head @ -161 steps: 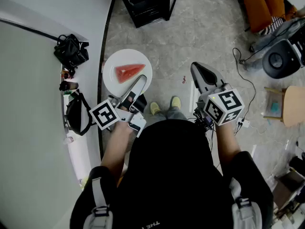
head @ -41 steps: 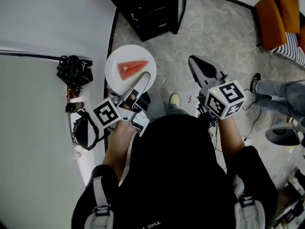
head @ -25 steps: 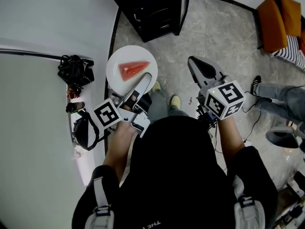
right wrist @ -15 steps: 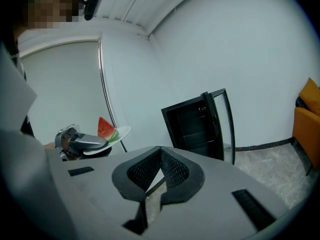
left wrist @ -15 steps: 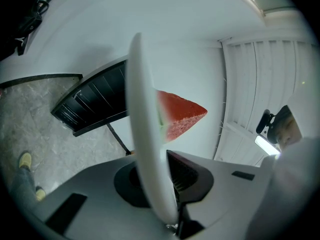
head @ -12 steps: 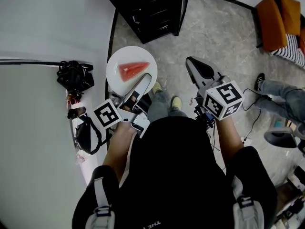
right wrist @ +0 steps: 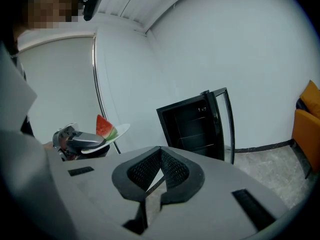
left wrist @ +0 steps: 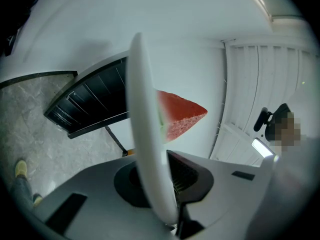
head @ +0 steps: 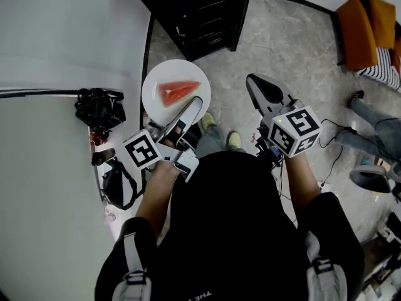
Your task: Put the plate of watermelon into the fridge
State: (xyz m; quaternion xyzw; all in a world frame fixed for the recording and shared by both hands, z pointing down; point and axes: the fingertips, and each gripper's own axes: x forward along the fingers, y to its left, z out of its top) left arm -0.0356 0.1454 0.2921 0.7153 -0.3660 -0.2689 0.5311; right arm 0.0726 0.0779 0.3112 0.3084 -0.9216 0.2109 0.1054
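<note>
Rim of the plate (head: 161,80) clenched tight in left gripper (head: 190,107), watermelon (head: 179,91) wedge sitting mid-plate, held out level. Right gripper (head: 259,90) pinched shut, empty. Mid-carry, looks like; open fridge (head: 195,10) just ahead. Next: keep level, slide onto a shelf (right wrist: 194,133).

Black bag (head: 99,107) at left, orange seat (head: 361,22) at top right, grey stone floor (head: 294,49)
</note>
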